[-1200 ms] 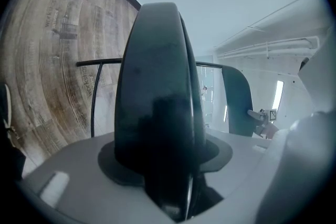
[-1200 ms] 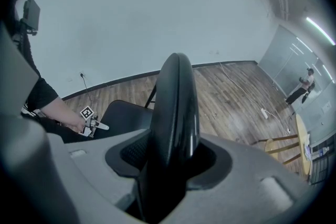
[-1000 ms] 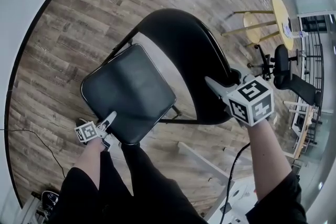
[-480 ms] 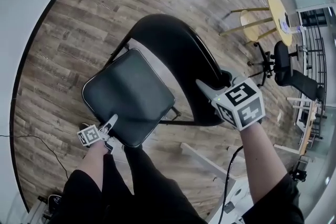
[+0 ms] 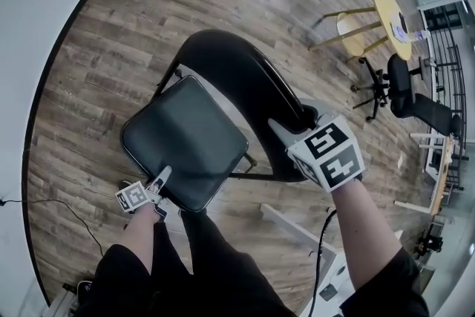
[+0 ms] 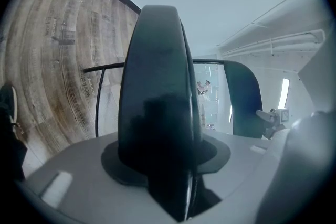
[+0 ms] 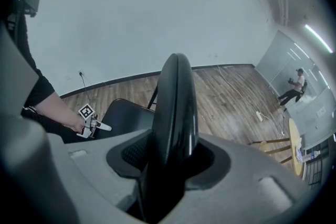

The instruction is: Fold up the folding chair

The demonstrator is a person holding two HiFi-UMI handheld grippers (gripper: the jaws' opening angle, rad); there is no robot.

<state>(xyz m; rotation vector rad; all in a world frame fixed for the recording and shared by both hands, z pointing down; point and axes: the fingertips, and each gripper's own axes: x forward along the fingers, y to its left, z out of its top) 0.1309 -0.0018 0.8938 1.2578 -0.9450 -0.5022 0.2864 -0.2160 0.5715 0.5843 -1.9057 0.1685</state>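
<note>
Right now the folding chair stands opened on the wood floor, just in front of the person. L gripper is clamped on the front edge of the seat, its jaws having just closed tighter on it. R gripper pinches the top rim of the backrest. Step in hand, prob.: swing seat up toward backrest. Best approach: use R as a steady anchor and lift w/ L in an arc about the hinge, not straight up, so the legs don't skid. Glossy rim may slip, so grip firm.
</note>
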